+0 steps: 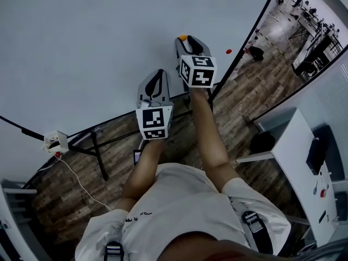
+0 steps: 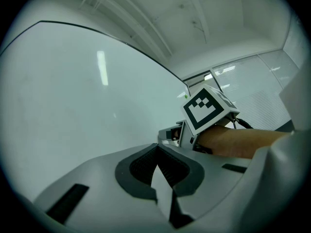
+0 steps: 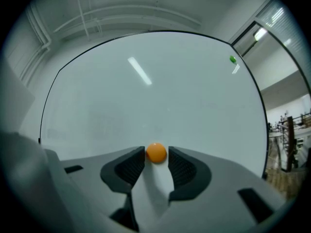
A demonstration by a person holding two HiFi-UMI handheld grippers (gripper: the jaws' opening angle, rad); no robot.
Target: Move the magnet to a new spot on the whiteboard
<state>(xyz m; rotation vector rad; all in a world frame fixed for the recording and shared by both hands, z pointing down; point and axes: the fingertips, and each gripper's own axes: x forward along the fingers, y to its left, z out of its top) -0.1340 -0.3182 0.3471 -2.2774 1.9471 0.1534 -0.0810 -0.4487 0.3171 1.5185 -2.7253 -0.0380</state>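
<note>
The orange magnet [image 3: 156,153] sits on the whiteboard [image 3: 146,91], low in the middle of the right gripper view, right between the tips of the right claw [image 3: 156,150]. That claw stands wide: its pads sit just beside the magnet and do not look to be pressing on it. The left claw [image 2: 156,148] is closed tip to tip with nothing in it, near the board's lower edge at the centre of the head view.

Likely trouble: the magnet is a small smooth dome caught only at the very tips. A squeeze that lands off-centre could squirt it sideways along the board. A weak pinch could let it drop to the floor [image 1: 244,102] once it is pulled free. If the claw backs off crookedly, one pad could drag the magnet from its spot. The left claw is close to the right one's marker cube [image 2: 206,108] and could bump it.

Room: in the right gripper view, bare board spreads up and to the left. Toward the right the dark frame [image 3: 258,98] curves close, with a green magnet [image 3: 233,59] by it at upper right, so that side is tight
</note>
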